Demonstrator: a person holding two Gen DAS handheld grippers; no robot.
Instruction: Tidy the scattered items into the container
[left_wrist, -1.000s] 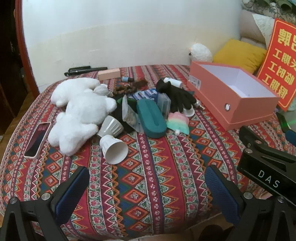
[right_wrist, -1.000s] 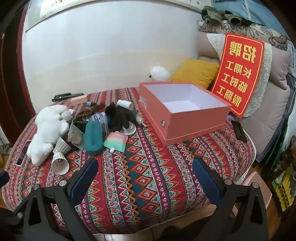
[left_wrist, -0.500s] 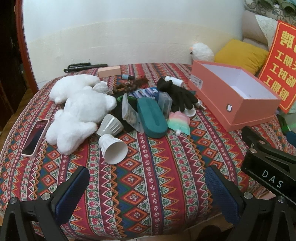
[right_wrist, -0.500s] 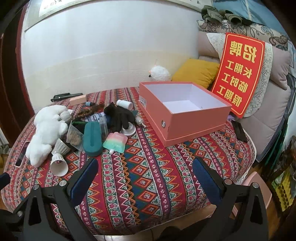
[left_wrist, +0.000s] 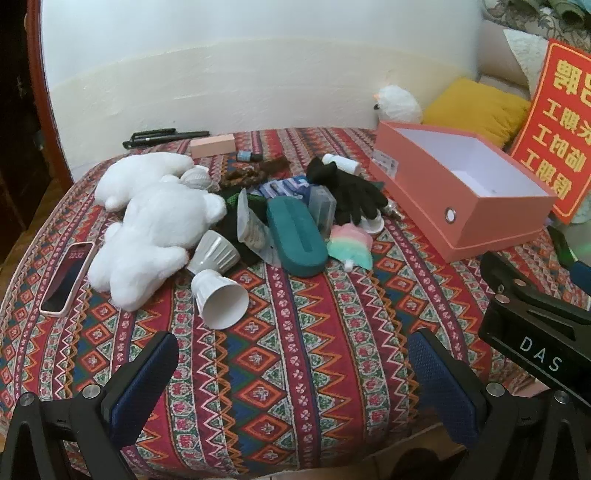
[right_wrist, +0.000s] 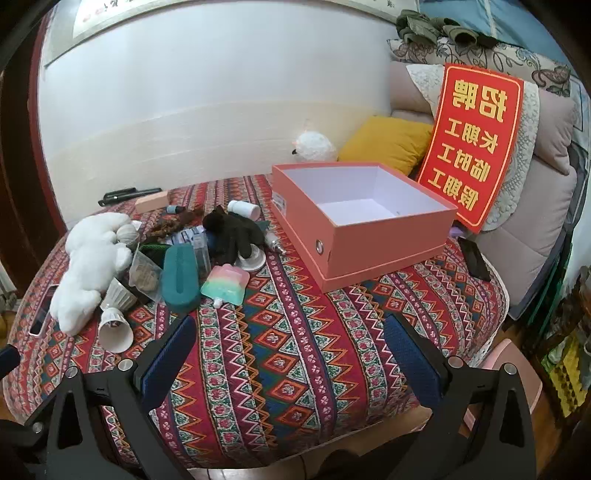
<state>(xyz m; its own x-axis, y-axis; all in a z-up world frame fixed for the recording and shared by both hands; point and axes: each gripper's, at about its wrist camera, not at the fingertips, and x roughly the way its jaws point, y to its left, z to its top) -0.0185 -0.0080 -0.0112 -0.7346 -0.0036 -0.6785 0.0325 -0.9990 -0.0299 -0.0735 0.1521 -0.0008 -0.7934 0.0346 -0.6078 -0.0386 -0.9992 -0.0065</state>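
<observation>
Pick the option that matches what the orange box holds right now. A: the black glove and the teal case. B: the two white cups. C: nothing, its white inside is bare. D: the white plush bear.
C: the orange box shows only its bare white inside, while the white plush bear, black glove, teal case and white cups all lie on the patterned cloth.

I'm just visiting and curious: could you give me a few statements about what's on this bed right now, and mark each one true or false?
1. The pink box has nothing in it. True.
2. The left gripper holds a cup. False: its jaws are open and hold nothing.
3. The black glove lies inside the box. False: it lies on the bedspread, in the pile.
4. A phone lies beside the white plush bear. True.
5. The right gripper is open. True.
</observation>
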